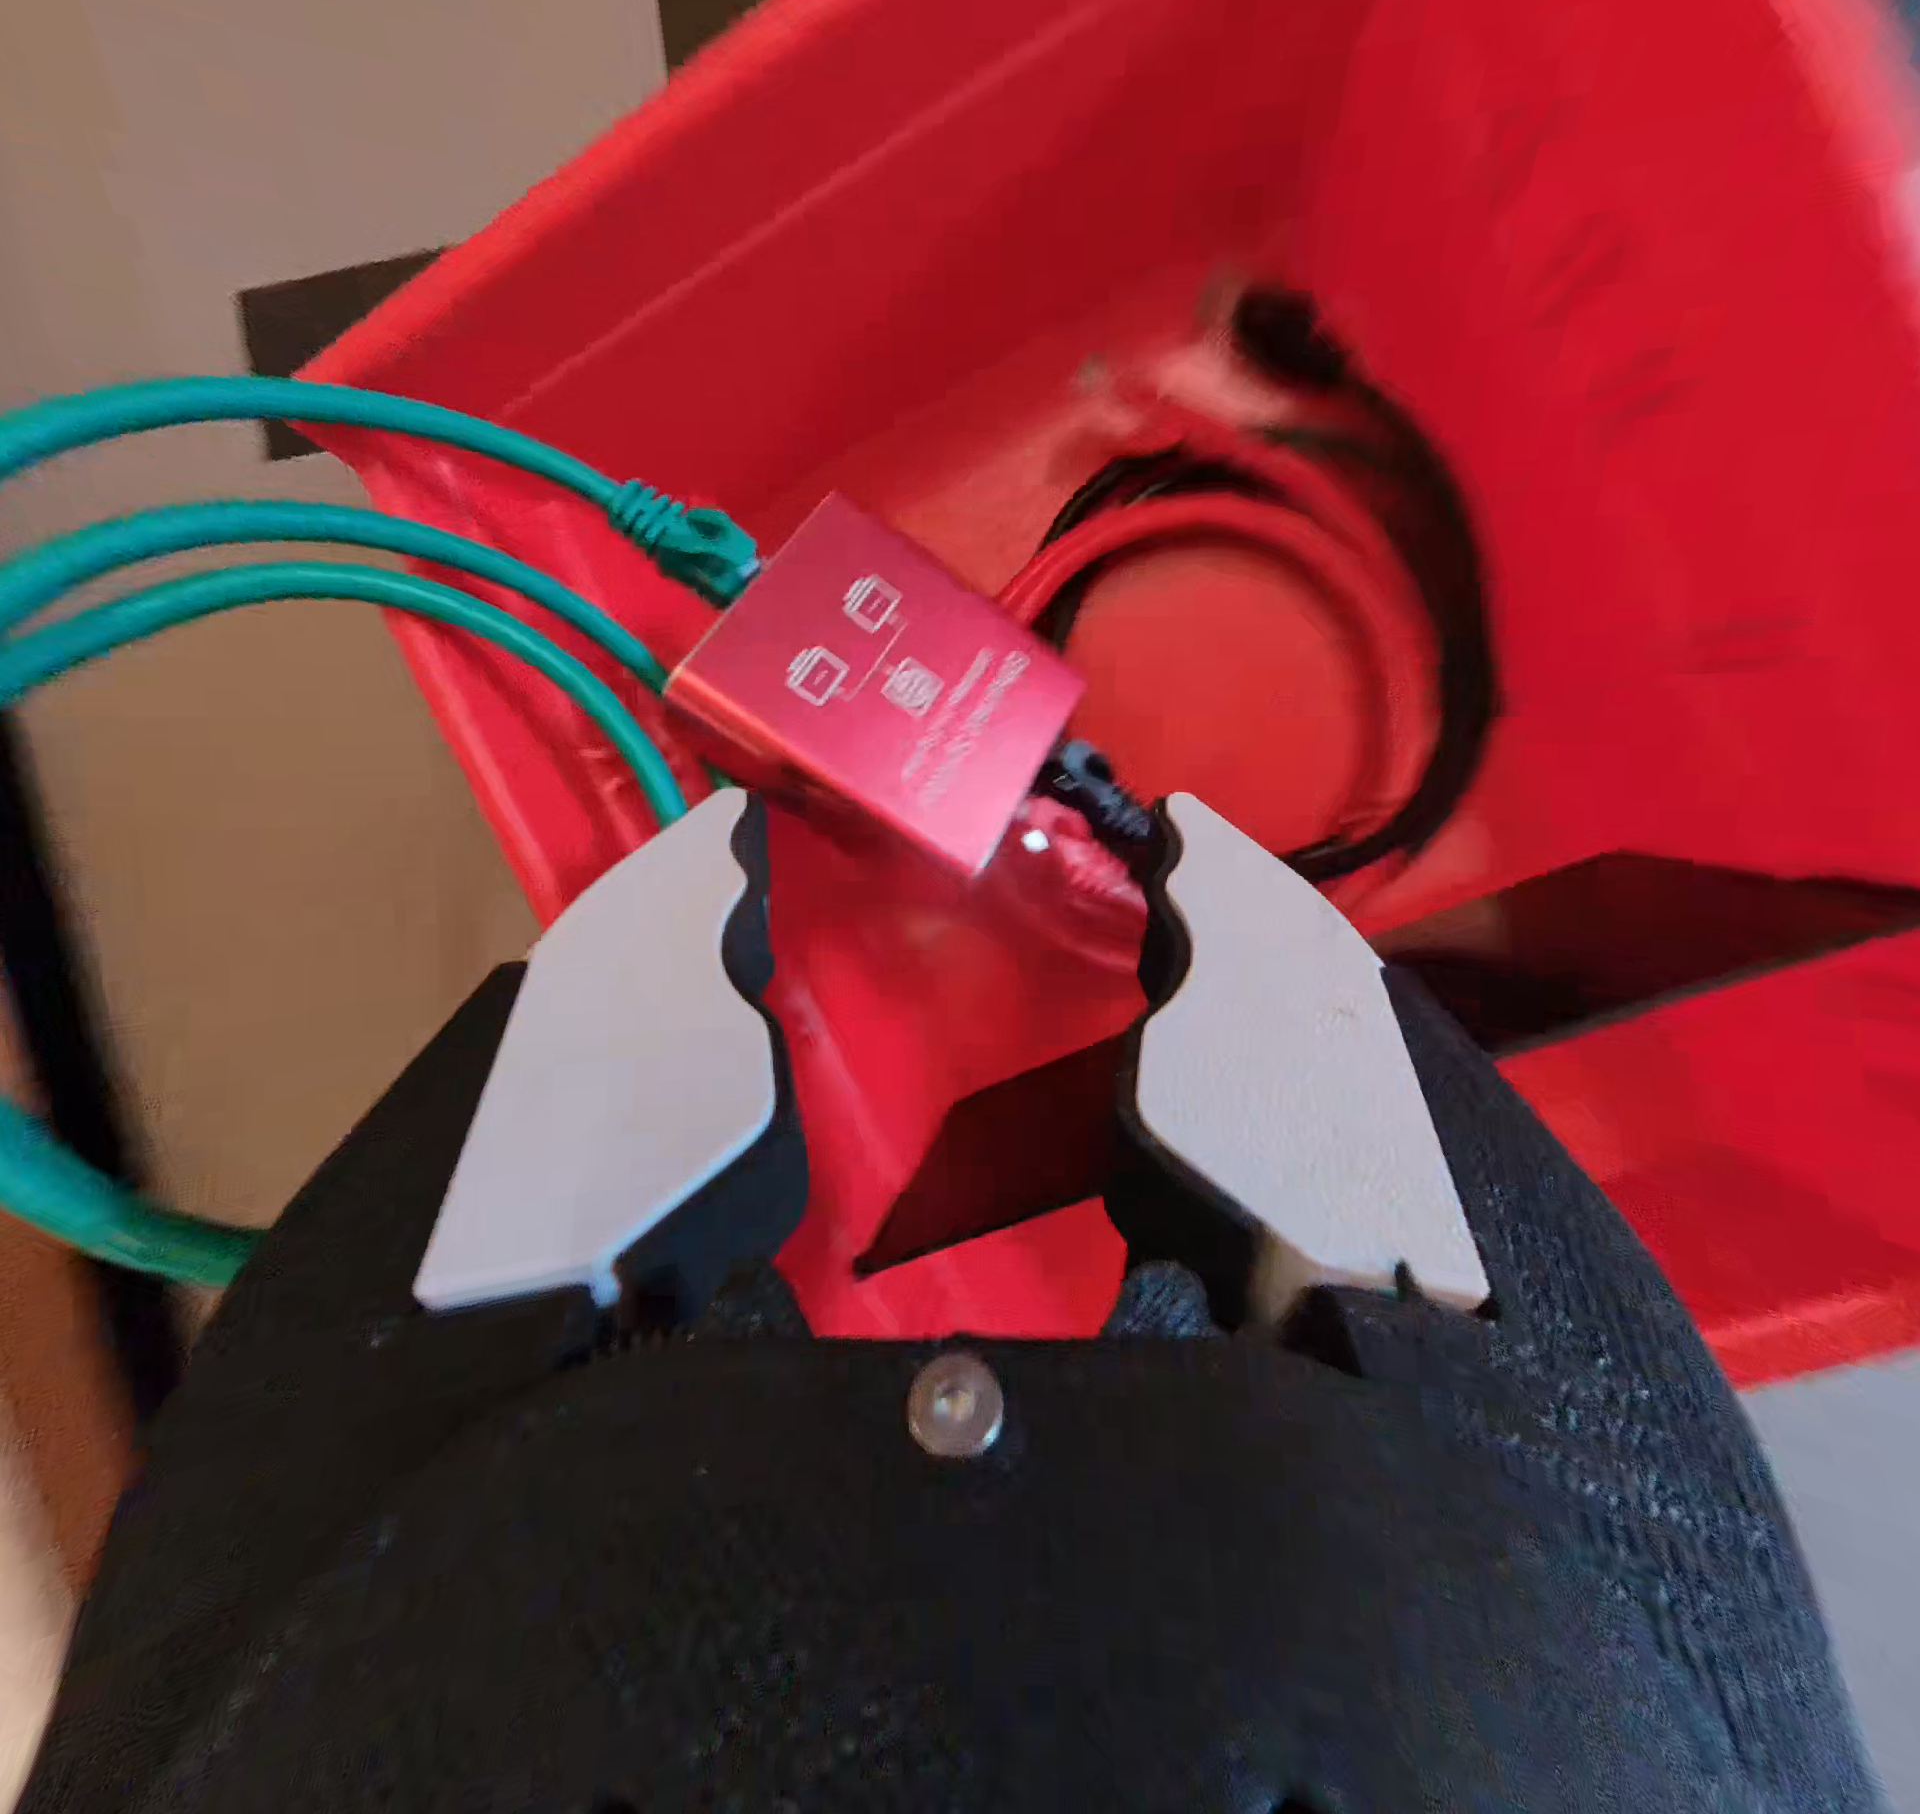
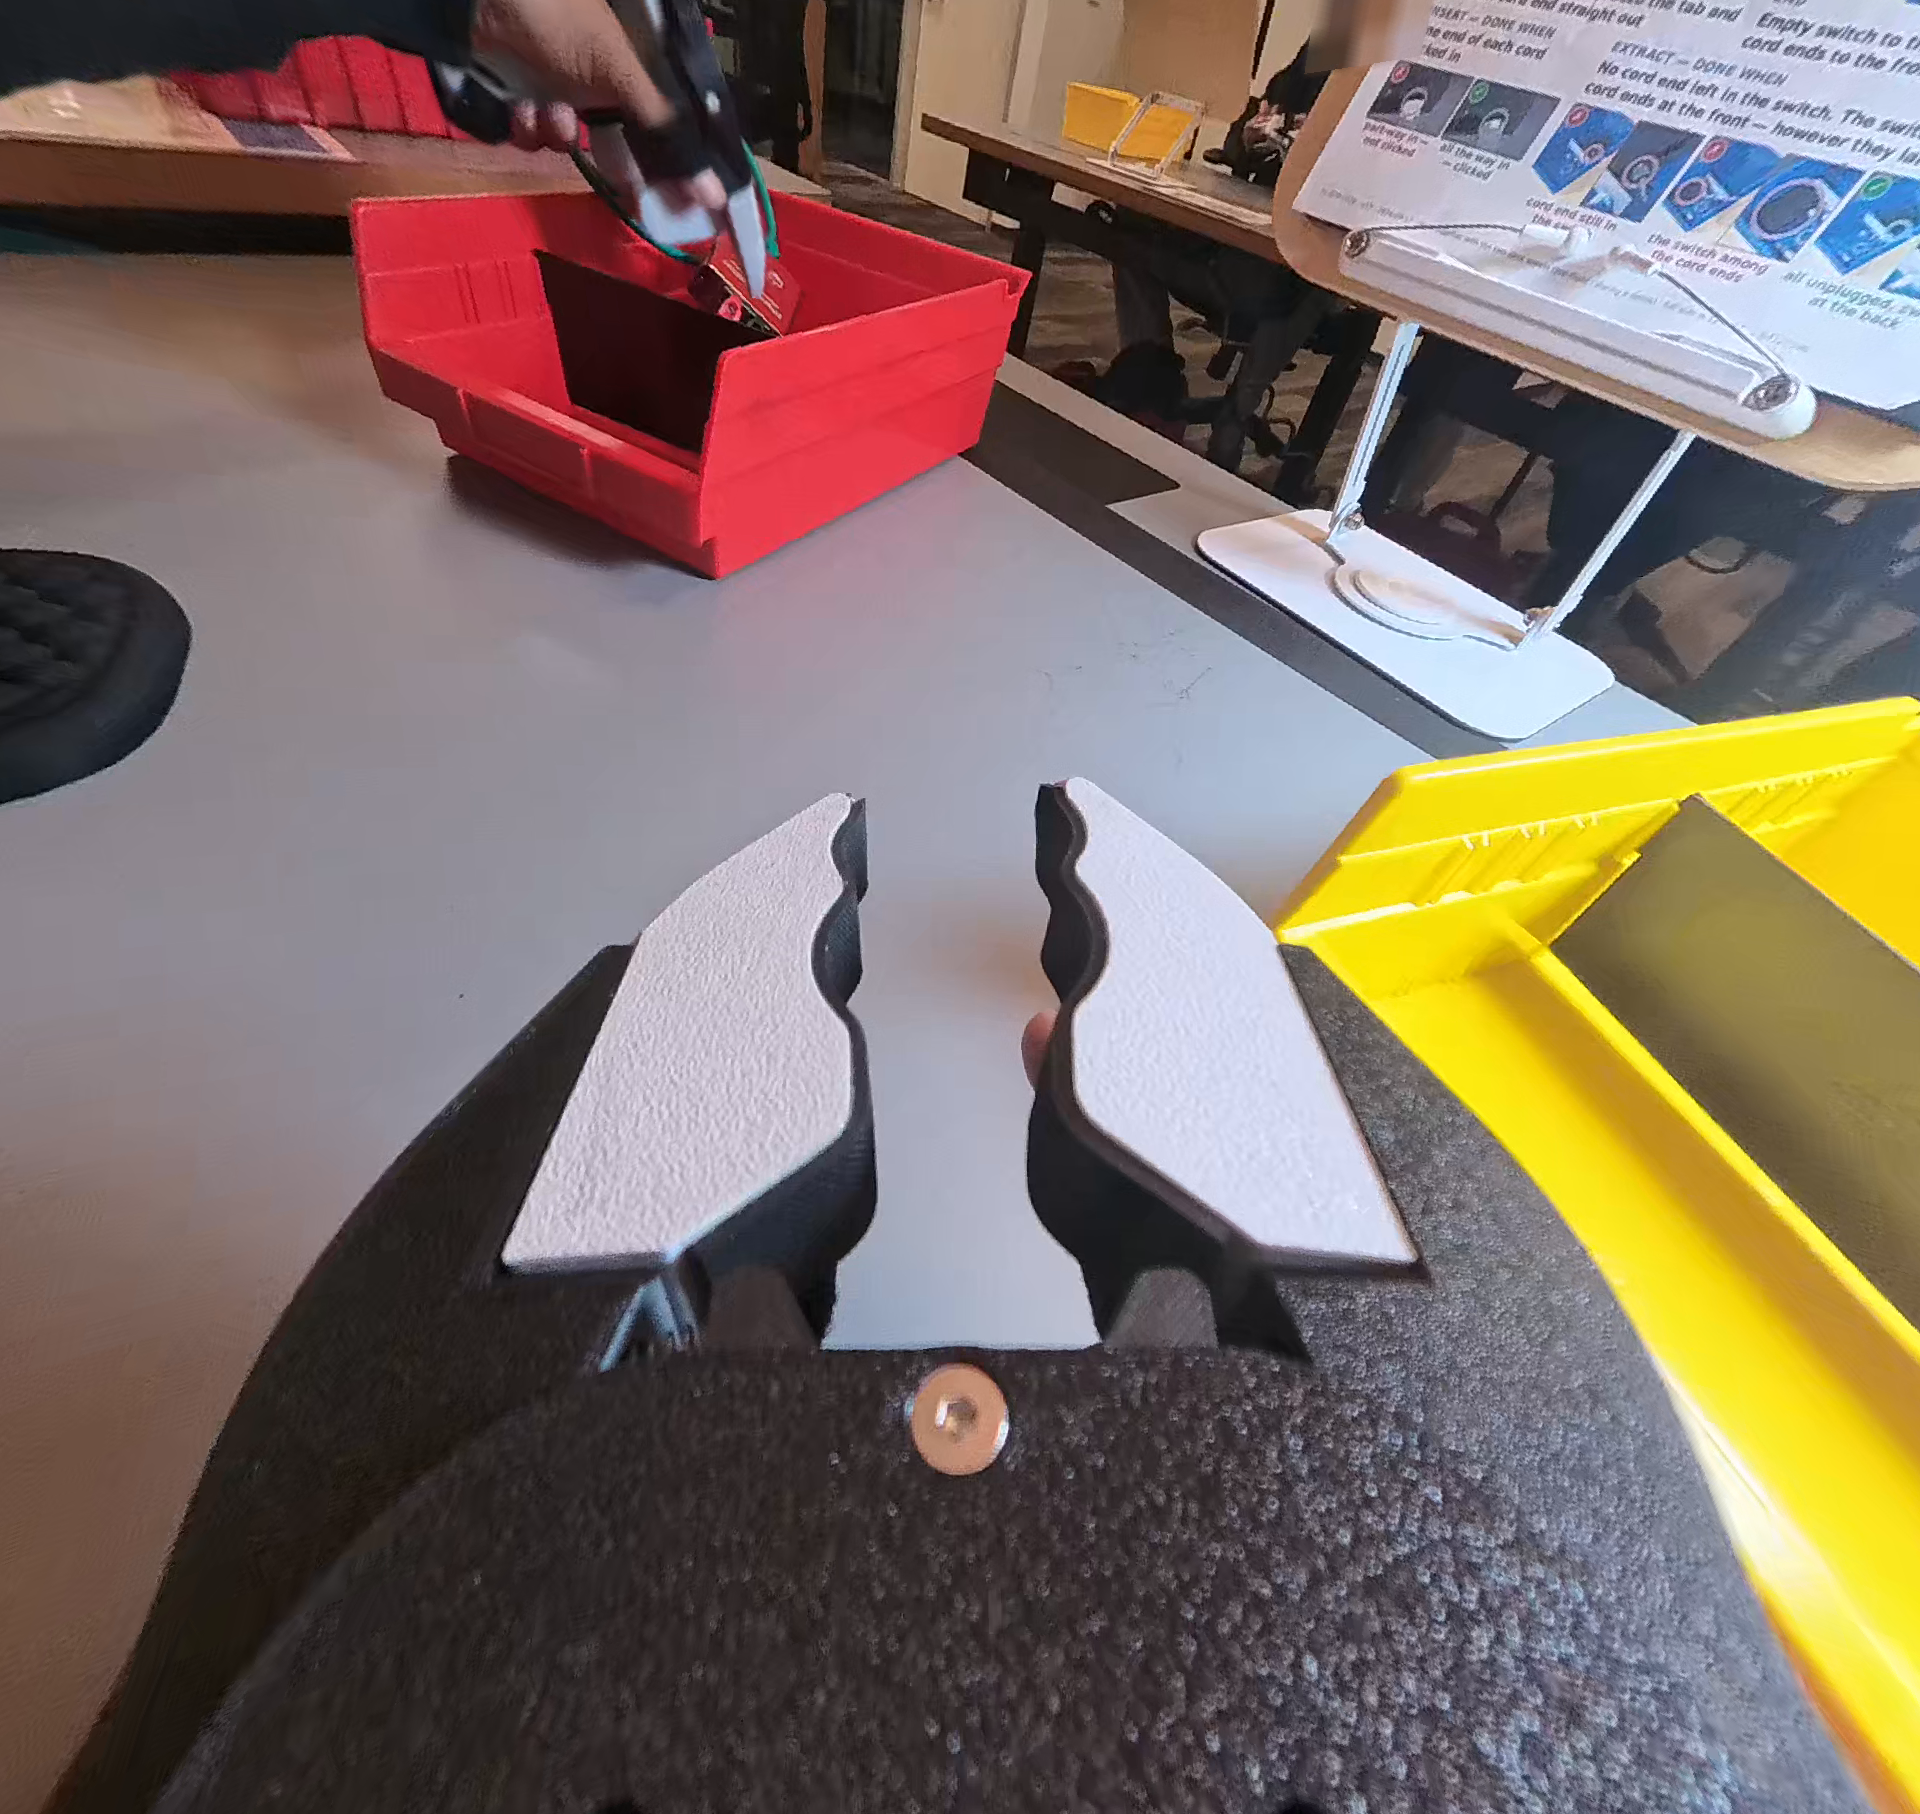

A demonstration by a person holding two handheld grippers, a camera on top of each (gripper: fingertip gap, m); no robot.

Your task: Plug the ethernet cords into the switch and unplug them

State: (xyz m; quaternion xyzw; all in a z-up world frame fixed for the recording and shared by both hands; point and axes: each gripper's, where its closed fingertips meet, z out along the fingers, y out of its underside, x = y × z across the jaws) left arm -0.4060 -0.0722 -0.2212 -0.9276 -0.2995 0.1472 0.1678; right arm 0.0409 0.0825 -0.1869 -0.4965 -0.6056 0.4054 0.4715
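Left gripper [image 1: 951, 808] hangs over the red bin [image 1: 1039, 206], jaws spread, nothing pinched; the red switch [image 1: 878, 689] lies just ahead of the jaw tips, slightly left of their midline, tilted, its near corner between the tips but not touching either as far as can be told. A green cord [image 1: 312, 403] is plugged into the switch's far-left face; two more green strands run under its left edge, ends hidden. Red and black cords [image 1: 1351, 559] coil beyond the right jaw; their plugs [image 1: 1091, 829] sit at the switch's near-right face, just inside the right jaw.

Right gripper [image 2: 951, 808] rests low over the grey table [image 2: 520, 777], jaws parted and empty, well apart from the bin, the yellow bin [image 2: 1455, 881] just right of its right jaw.

Judgement: the step is taking hold of the switch. Best closed across the switch body's flat sides, clear of the plugs and latch tabs; centre the jaws first, since a corner pinch would likely let it twist; the right gripper can then work each tab and pull straight.
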